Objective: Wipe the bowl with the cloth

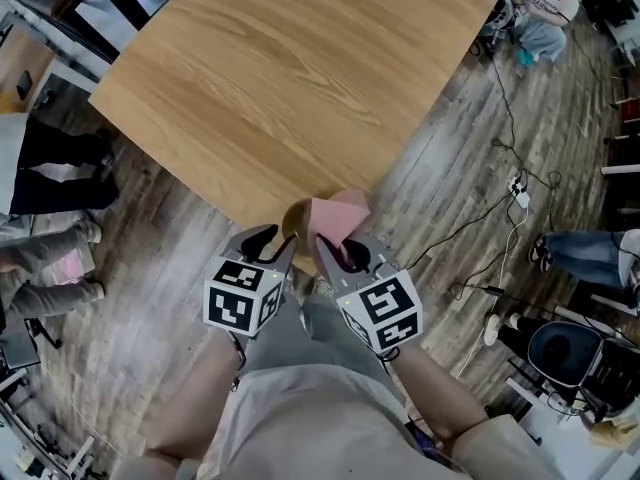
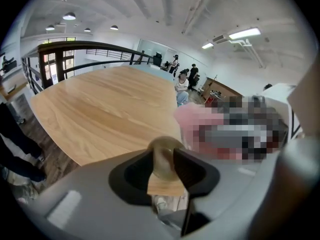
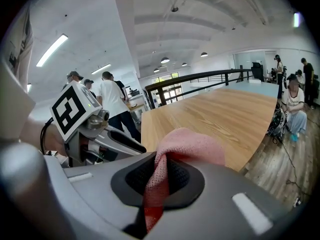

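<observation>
A small olive-brown bowl [image 1: 293, 220] is at the near corner of the wooden table [image 1: 280, 78]. My left gripper [image 1: 281, 236] has the bowl's rim [image 2: 165, 154] between its fingertips, with a gap between the jaws through which the table shows. I cannot tell whether the pads touch the rim. My right gripper [image 1: 335, 245] is just right of it, shut on a pink cloth [image 1: 338, 213]. The cloth [image 3: 190, 149] bunches up out of the jaws of that gripper [image 3: 160, 176]. Both grippers are close together over the table's corner.
The tabletop [image 3: 225, 114] stretches away from me with nothing else on it. Cables and a white power strip [image 1: 518, 190] lie on the plank floor to the right. A person's legs [image 1: 50, 168] are at the left, and a seated person [image 1: 545, 13] is beyond the far corner.
</observation>
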{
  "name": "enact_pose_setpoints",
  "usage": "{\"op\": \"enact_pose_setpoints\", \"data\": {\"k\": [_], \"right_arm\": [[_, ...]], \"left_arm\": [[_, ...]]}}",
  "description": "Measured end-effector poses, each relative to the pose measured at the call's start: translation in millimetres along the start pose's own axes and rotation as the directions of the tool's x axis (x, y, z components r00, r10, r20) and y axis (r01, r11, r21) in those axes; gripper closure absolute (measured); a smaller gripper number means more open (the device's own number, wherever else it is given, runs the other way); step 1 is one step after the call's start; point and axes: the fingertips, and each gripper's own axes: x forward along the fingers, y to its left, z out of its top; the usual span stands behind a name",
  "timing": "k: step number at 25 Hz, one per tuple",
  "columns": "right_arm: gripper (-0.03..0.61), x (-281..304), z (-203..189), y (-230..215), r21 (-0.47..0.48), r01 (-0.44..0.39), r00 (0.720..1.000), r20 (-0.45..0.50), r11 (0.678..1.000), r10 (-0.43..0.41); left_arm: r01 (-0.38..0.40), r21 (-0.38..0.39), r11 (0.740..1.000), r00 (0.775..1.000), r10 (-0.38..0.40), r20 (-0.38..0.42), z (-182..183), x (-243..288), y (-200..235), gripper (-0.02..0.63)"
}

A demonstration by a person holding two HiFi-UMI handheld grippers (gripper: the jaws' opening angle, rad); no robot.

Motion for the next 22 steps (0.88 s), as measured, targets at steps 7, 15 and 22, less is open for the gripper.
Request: {"op": "enact_pose_setpoints", "data": {"k": [7,15,22], "right_arm": [[0.565,25.8,-18.6,-8.9,0.021,-0.008,1.000,-0.020,1.000,0.009],[0.565,40.2,-32.5,-12.0,0.014,-0.014,0.999,-0.036,1.000,0.015],[0.565,51.7,-37.3,-16.1,0.016,-0.018,0.999,-0.045,1.000,0.019]], "left_arm": [[0.007,-0.067,0.998,0.999,-0.010,-0.045,-17.8,31.1,23.7,0.485],[0.028,-0.098,0.995,0.996,-0.036,-0.084,-33.1,56.0,29.2,0.486],[0.025,-0.132,0.991,0.996,-0.036,-0.086,-37.3,68.9,36.6,0.558]]}}
